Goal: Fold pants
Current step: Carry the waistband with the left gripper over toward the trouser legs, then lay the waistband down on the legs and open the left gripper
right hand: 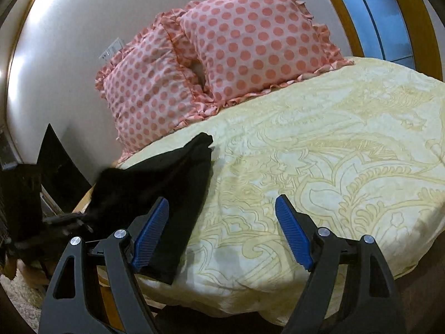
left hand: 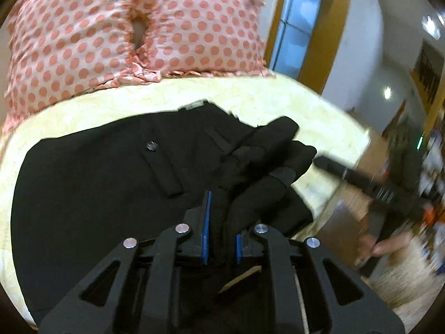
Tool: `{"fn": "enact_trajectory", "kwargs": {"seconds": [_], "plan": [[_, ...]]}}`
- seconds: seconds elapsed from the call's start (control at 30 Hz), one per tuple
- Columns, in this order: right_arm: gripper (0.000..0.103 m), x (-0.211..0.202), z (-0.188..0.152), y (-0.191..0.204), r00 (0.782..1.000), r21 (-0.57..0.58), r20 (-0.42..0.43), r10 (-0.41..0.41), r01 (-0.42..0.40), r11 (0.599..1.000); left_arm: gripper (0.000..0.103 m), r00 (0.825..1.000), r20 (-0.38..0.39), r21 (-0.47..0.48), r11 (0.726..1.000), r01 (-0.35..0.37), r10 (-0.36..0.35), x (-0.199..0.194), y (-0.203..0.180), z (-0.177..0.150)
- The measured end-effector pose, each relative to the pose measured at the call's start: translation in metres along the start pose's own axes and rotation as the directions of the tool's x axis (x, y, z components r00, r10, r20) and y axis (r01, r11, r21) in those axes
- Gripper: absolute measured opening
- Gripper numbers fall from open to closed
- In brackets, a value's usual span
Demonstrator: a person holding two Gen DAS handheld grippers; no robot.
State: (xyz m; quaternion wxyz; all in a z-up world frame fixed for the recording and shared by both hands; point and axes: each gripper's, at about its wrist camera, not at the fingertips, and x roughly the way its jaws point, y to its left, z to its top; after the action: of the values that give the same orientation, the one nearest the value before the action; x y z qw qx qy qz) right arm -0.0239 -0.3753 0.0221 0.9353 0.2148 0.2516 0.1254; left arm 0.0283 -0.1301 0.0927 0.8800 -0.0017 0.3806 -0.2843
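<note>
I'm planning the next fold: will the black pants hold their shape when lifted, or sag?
Probably sag: the black pants bunch into soft ridges where the left gripper pinches them. They look light, lying flat without denting the yellow bedspread. A pulled edge would likely drag the rest along.
</note>
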Motion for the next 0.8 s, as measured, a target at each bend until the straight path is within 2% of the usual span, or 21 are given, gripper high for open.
{"fn": "enact_trajectory", "kwargs": {"seconds": [0.07,0.13,0.23,0.27,0.33,0.37,0.43,0.57,0.7,0.77,0.8], "plan": [[0.081,0.002,0.000,0.001,1.000,-0.002,0.004,0.004,-0.004,1.000,0.012,0.999,0.032,-0.050,0.999,0.014,-0.013,-0.009,0.010,0.015],[0.081,0.003,0.000,0.003,1.000,-0.005,0.008,0.002,-0.002,1.000,0.012,0.995,0.100,-0.064,0.998,0.004,0.003,-0.025,0.010,0.034],[0.081,0.000,0.000,0.003,1.000,-0.003,0.013,-0.010,0.010,1.000,0.012,0.984,0.177,0.021,1.000,-0.017,0.013,-0.043,-0.014,0.036],[0.081,-0.001,0.000,0.002,1.000,-0.003,0.014,-0.014,0.014,1.000,0.012,0.985,0.170,0.068,0.997,-0.031,0.019,-0.041,-0.023,0.032],[0.081,-0.002,0.001,0.000,0.999,-0.001,0.016,-0.034,0.034,0.999,0.012,0.995,0.103,0.122,0.992,-0.024,0.012,-0.028,-0.035,0.013],[0.081,-0.003,0.001,-0.001,0.999,0.001,0.017,-0.038,0.038,0.999,0.012,0.999,0.050,0.126,0.992,-0.013,0.007,-0.017,-0.035,0.003],[0.081,-0.005,0.003,-0.002,0.998,0.008,0.027,-0.048,0.047,0.999,0.013,1.000,-0.006,0.104,0.994,0.019,-0.018,-0.007,-0.031,-0.015],[0.081,-0.008,0.011,0.004,0.997,-0.009,0.054,-0.055,0.055,0.998,0.014,1.000,0.011,0.171,0.985,-0.015,0.013,-0.008,-0.037,-0.036],[0.081,-0.010,0.022,0.030,0.996,-0.079,0.088,-0.018,0.025,0.997,0.020,1.000,-0.001,0.130,0.991,0.025,-0.025,-0.006,-0.030,-0.039],[0.081,-0.013,0.027,0.051,0.994,-0.137,0.104,0.033,-0.019,0.990,0.037,0.997,-0.002,0.110,0.991,0.073,-0.074,-0.015,-0.026,-0.038],[0.081,-0.014,0.029,0.063,0.991,-0.170,0.105,0.079,-0.060,0.984,0.040,0.994,-0.001,0.096,0.990,0.106,-0.107,-0.021,-0.025,-0.038]]}}
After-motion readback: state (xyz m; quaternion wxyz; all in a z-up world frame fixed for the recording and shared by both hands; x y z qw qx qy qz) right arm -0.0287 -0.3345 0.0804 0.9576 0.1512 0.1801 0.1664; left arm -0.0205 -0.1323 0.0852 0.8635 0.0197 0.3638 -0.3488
